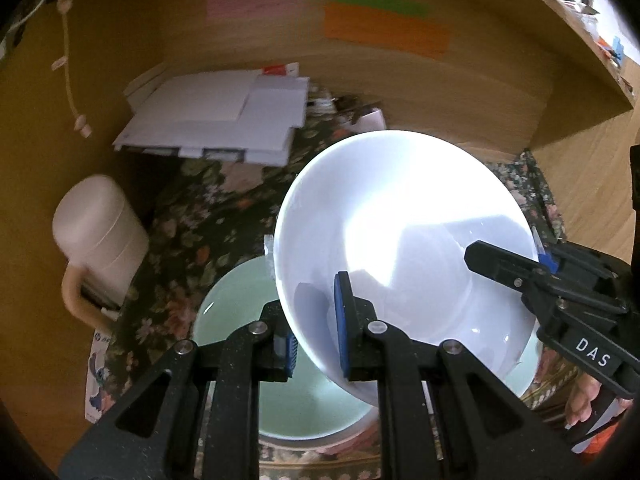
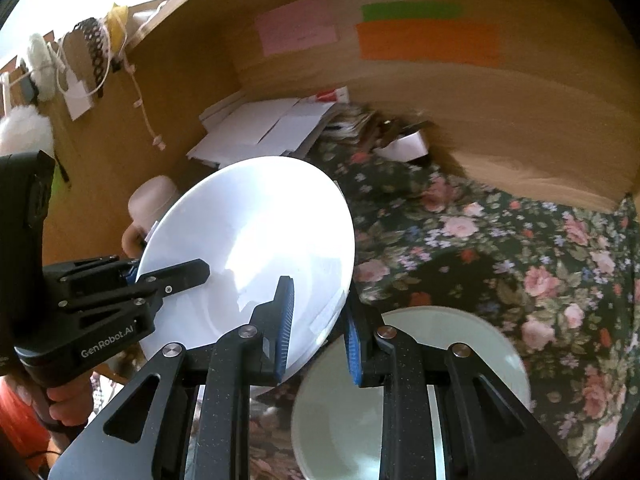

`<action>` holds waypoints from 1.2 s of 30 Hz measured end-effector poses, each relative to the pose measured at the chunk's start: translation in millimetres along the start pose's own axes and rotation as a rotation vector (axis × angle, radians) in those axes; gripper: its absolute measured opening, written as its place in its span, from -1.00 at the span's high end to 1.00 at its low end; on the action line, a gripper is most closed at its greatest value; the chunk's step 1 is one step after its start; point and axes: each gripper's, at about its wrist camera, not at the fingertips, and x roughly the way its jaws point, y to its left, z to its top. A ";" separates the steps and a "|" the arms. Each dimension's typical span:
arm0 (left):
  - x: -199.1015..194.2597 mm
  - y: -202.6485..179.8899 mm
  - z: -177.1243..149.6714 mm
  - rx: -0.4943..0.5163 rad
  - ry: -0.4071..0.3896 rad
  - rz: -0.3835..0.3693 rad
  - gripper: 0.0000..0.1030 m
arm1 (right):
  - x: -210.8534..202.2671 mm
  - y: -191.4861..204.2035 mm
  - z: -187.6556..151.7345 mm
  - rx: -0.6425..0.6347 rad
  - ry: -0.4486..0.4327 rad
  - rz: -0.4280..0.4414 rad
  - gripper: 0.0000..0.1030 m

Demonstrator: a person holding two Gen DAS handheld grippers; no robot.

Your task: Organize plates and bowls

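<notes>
A white bowl (image 1: 404, 240) is held tilted in the air above a pale green plate (image 1: 228, 320) that lies on the floral cloth. My left gripper (image 1: 316, 340) is shut on the bowl's near rim, one pad inside and one outside. My right gripper (image 1: 536, 258) grips the bowl's right rim. In the right wrist view the white bowl (image 2: 256, 248) fills the left centre, my right gripper (image 2: 320, 328) is shut on its rim, and my left gripper (image 2: 132, 276) holds the opposite rim. The green plate (image 2: 472, 356) lies below right.
A stack of white papers (image 1: 216, 120) lies at the back against the wooden wall (image 1: 260, 48). A white jar with a lid (image 1: 100, 236) stands at the left. A small white box (image 2: 404, 144) sits at the back. The floral cloth (image 2: 500, 248) covers the surface.
</notes>
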 end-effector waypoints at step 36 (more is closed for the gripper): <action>24.1 50.2 -43.0 -0.072 0.104 0.034 0.69 | 57.3 21.9 -15.9 -0.026 0.171 0.088 0.53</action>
